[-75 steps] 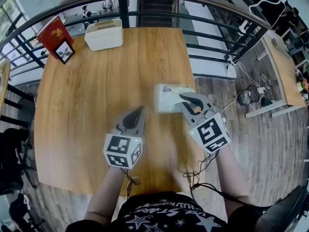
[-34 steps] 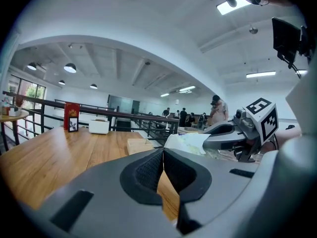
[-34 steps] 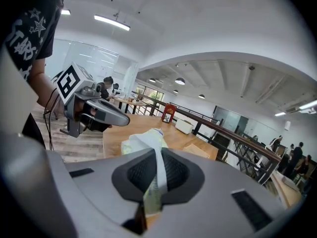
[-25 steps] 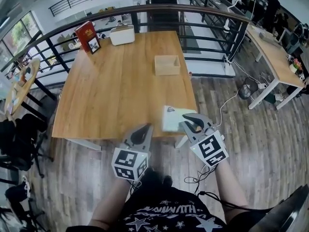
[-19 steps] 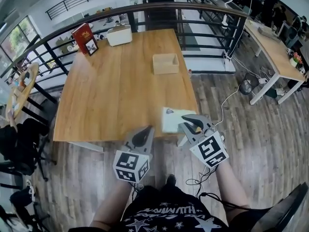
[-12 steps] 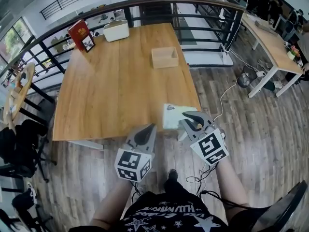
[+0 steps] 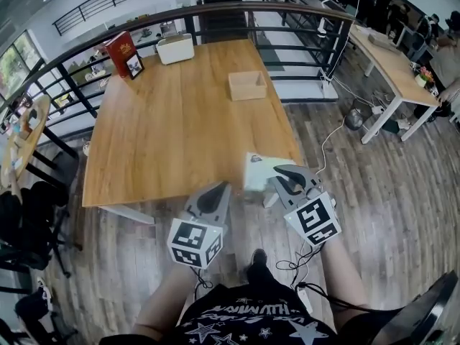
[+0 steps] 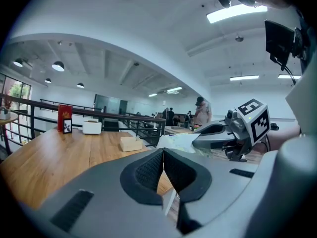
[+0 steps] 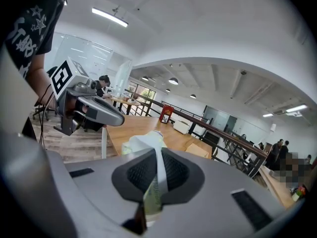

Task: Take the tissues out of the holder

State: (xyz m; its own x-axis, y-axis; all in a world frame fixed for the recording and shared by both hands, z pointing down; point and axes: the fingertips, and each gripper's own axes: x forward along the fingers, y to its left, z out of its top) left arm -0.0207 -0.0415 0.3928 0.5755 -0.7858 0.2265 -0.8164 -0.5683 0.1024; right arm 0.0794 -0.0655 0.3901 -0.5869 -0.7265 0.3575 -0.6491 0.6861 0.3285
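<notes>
My right gripper (image 7: 282, 174) is shut on a white pack of tissues (image 7: 258, 172), held in the air by the table's near right corner. In the right gripper view the pack's thin edge (image 9: 147, 144) runs between the pads (image 9: 174, 174). The empty wooden holder (image 7: 247, 85) stands far off on the table's right side, and shows small in the left gripper view too (image 8: 131, 144). My left gripper (image 7: 215, 191) hovers beside the right one, in front of the table edge. Its jaws (image 8: 163, 155) are shut with nothing between them.
The wooden table (image 7: 165, 142) lies ahead, with a white box (image 7: 176, 49), a red book (image 7: 119, 50) and a small frame (image 7: 134, 66) at its far end. A dark railing (image 7: 302, 42) runs behind and to the right. Cables (image 7: 338, 131) lie on the plank floor.
The view has drawn well back from the table since three seconds ago, when the pack was just in front of me. The holder now stands empty. Over the last second both grippers barely shift.
</notes>
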